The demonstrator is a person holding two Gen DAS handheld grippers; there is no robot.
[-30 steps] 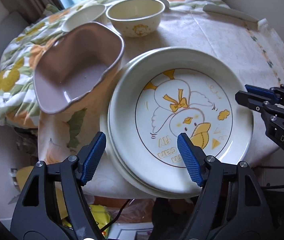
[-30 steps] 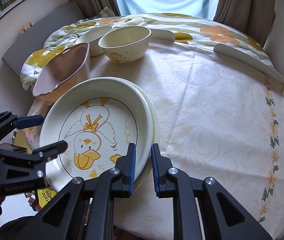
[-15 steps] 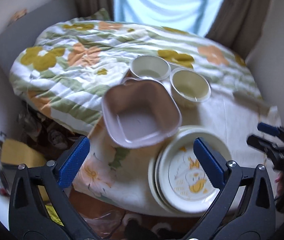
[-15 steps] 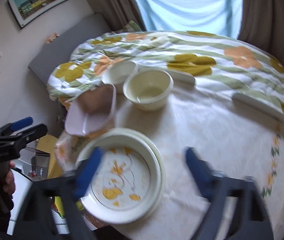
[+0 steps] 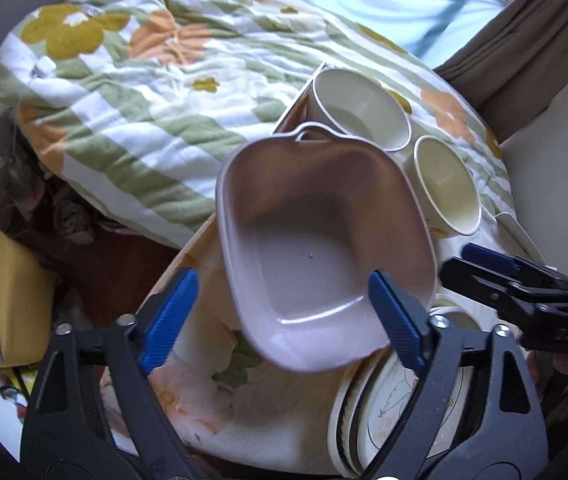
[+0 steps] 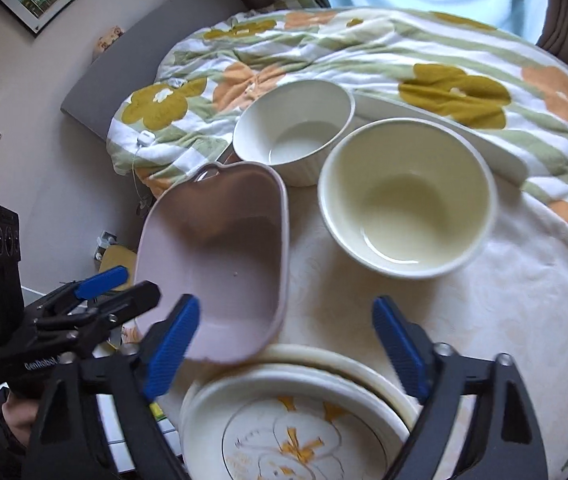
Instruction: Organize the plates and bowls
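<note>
Pink squarish bowl (image 5: 320, 248) sits on the near-left part of the round table (image 6: 484, 320), tilted, with its near edge overlapping the rim of the stacked duck-print plates (image 6: 292, 420). Its long axis runs near to far, with the small loop handle at the far end. In the left wrist view it lies straight ahead of the left gripper (image 5: 284, 316). The right blue pad is in front of the bowl's near-right rim and the left pad is well clear on the tablecloth side, so the left hand looks the nearer one for this bowl. Those jaws have just been closing from wider; they stand apart and press on nothing. The right gripper (image 6: 288, 348) hovers over the plates, aimed steeply down. Its jaws are also spread after narrowing, and they are empty. Beyond lie a white ribbed bowl (image 6: 294, 132) and a cream bowl (image 6: 406, 204), side by side.
</note>
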